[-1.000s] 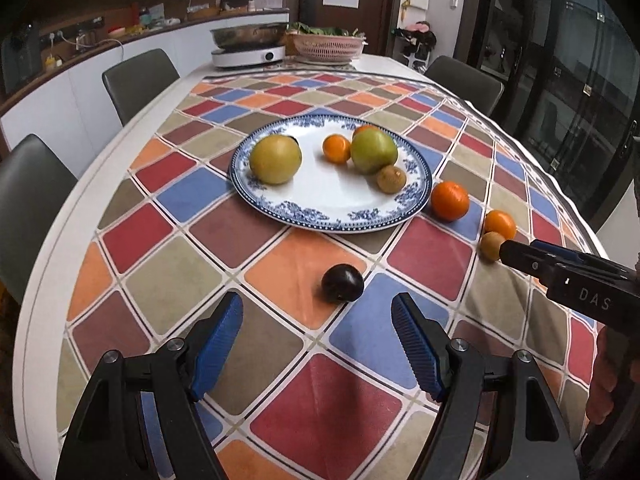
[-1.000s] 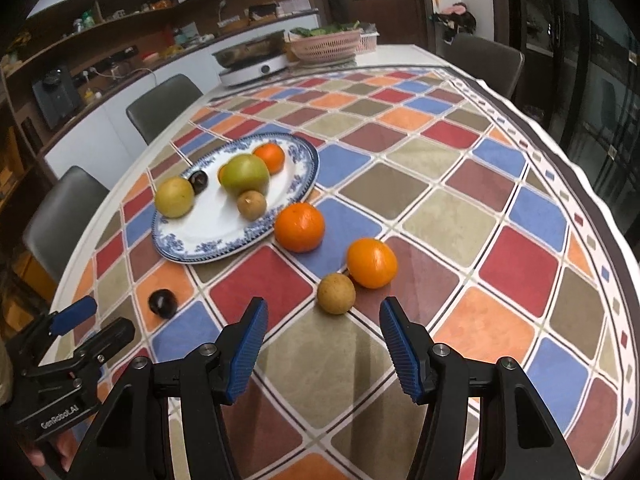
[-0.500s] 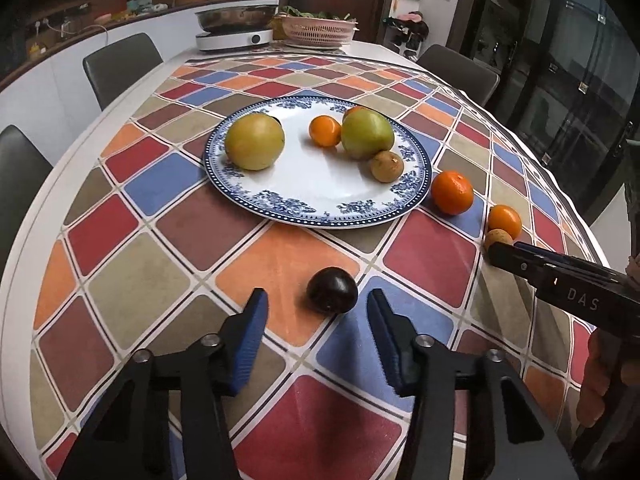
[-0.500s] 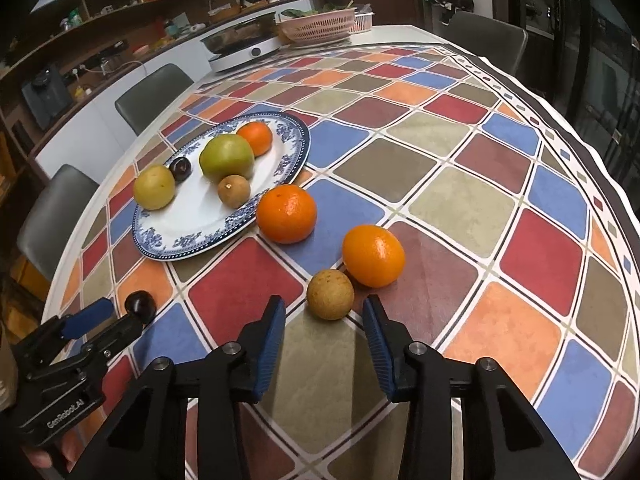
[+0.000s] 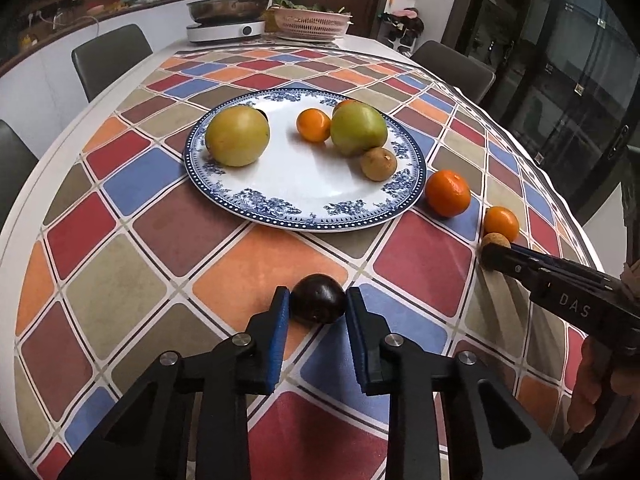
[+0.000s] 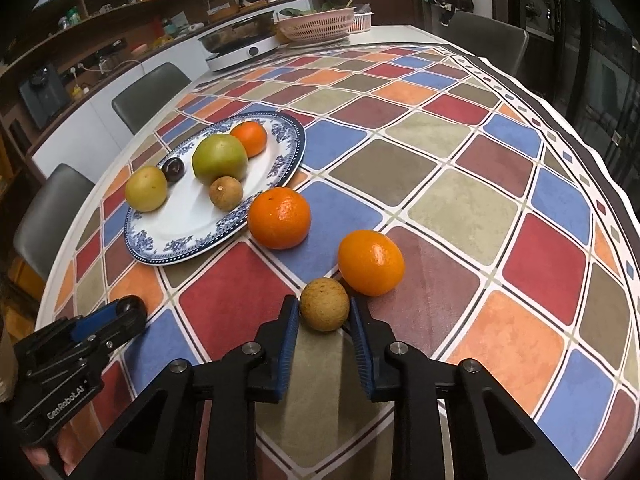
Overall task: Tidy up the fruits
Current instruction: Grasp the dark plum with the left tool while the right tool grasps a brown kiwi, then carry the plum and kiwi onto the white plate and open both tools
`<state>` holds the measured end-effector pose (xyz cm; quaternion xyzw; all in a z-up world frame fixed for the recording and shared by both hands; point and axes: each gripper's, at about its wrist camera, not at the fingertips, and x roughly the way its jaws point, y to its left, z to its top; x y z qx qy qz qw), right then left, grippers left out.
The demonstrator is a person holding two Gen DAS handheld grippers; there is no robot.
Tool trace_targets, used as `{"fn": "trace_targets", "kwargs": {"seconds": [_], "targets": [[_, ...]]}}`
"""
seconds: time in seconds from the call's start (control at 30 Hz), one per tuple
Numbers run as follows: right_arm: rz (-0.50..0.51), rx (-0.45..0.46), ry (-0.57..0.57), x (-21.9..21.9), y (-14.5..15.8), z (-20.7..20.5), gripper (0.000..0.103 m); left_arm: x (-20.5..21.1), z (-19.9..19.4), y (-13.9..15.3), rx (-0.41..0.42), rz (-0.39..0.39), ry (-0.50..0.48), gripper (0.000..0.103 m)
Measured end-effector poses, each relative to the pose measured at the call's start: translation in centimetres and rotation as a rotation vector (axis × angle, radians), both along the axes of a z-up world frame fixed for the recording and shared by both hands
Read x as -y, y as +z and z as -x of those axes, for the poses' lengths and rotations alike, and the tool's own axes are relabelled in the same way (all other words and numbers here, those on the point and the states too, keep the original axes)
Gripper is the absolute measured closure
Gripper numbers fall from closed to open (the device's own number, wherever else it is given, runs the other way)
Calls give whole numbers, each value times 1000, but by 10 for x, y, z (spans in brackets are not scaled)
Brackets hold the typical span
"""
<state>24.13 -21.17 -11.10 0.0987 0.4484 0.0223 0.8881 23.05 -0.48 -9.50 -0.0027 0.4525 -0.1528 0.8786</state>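
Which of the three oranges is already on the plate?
The smallest orange, on the plate beside the big green fruit. The other two oranges lie on the tablecloth beyond its rim.

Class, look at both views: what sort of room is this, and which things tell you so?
Probably a home kitchen-diner: a dining table with chairs around it, a hotplate with a pan at its far end, and a counter with shelves of kitchenware behind.
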Motion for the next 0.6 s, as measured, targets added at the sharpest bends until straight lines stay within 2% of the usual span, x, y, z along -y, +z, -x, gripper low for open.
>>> {"fn": "trace_targets", "kwargs": {"seconds": [0.23, 0.6], "targets": [[-11, 9, 15, -2, 3, 4, 76, 0, 5, 5, 26, -5, -5, 75], [-29, 71, 73, -13, 28, 20, 76, -2, 21, 38, 96, 24, -10, 76]]}}
